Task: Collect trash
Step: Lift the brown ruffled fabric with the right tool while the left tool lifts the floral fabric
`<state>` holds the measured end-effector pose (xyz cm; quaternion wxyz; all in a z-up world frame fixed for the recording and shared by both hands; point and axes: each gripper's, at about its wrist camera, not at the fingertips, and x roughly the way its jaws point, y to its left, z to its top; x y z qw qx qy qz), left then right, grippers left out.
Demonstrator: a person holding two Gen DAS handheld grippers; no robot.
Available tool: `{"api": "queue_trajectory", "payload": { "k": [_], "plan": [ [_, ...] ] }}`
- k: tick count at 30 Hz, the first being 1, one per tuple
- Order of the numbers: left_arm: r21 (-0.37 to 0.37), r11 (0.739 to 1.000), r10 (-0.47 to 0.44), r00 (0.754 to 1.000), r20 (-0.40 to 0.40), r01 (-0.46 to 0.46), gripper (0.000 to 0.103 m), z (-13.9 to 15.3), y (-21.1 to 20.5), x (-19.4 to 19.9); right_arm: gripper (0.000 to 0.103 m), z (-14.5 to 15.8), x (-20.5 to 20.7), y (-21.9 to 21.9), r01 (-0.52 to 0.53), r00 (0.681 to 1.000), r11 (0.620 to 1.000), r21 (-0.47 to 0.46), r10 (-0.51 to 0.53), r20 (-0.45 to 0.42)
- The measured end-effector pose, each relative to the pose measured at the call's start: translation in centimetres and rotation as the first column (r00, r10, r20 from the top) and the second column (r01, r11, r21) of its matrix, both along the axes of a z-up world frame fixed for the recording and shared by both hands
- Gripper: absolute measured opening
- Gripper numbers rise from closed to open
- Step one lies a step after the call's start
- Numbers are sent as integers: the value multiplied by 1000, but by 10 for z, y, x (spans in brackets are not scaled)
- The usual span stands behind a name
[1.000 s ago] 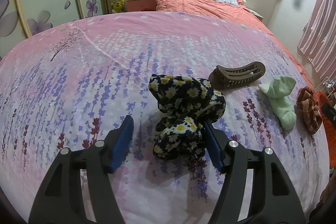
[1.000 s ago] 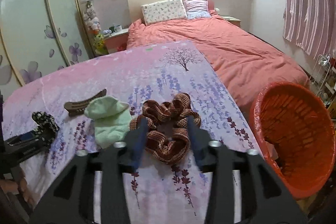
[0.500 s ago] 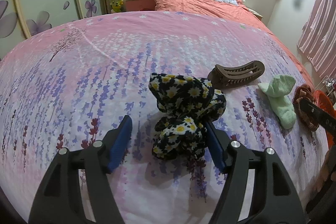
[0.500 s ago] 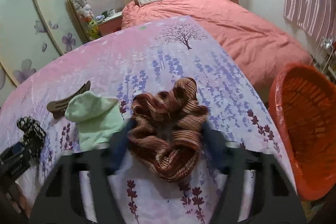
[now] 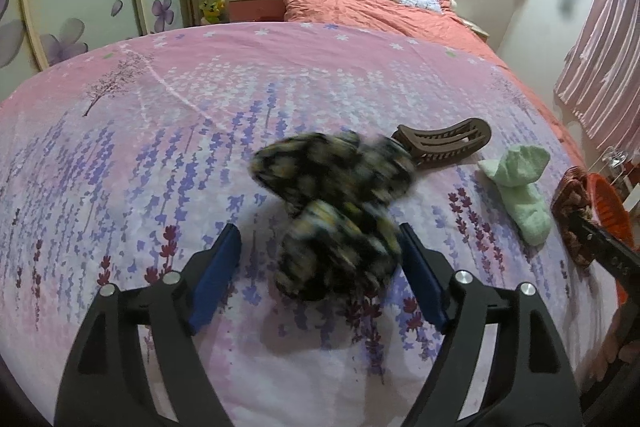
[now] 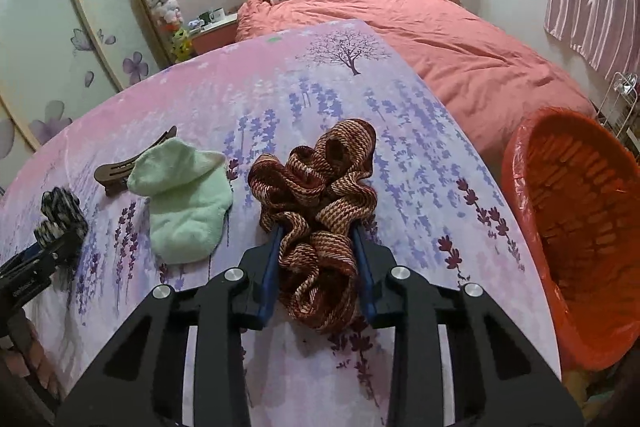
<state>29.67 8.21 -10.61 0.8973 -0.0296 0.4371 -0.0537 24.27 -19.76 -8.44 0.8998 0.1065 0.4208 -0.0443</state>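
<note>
On the lavender-print bedspread (image 6: 420,155), the right gripper (image 6: 316,255) pinches the brown striped scrunchie (image 6: 320,195) near the orange basket (image 6: 516,163) at right, while the left gripper (image 5: 320,267), spread wide, straddles the blurred daisy-print scrunchie (image 5: 336,203), which could slip aside if nudged.

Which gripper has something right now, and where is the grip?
The right gripper pinches the brown striped scrunchie at its near folds. The left gripper is open around the daisy scrunchie.

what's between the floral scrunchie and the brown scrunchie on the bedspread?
Right wrist view: between the floral scrunchie and brown scrunchie lie a green sock and, behind it, a brown hair clip.
</note>
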Motion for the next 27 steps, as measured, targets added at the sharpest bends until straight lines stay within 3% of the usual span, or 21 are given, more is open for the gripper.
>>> {"api": "queue_trajectory", "payload": {
  "k": [7,9,11,18,27],
  "plan": [
    [-32,999,8,1000,0,-8,78,5,7,-5,34,0,1,1,-4,1000,1000,-6,4,-3],
    [-45,999,23,1000,13,-22,82,12,9,-2,34,0,1,1,-4,1000,1000,-2,4,-2],
    [-36,999,34,999,28,-33,88,17,7,2,34,0,1,1,-4,1000,1000,-3,4,-2],
    [24,999,42,999,20,-43,88,18,0,18,34,0,1,1,-5,1000,1000,-2,5,-2],
    [62,997,42,999,1,-42,74,7,1,23,35,0,1,0,-6,1000,1000,-1,6,-2]
  ]
}}
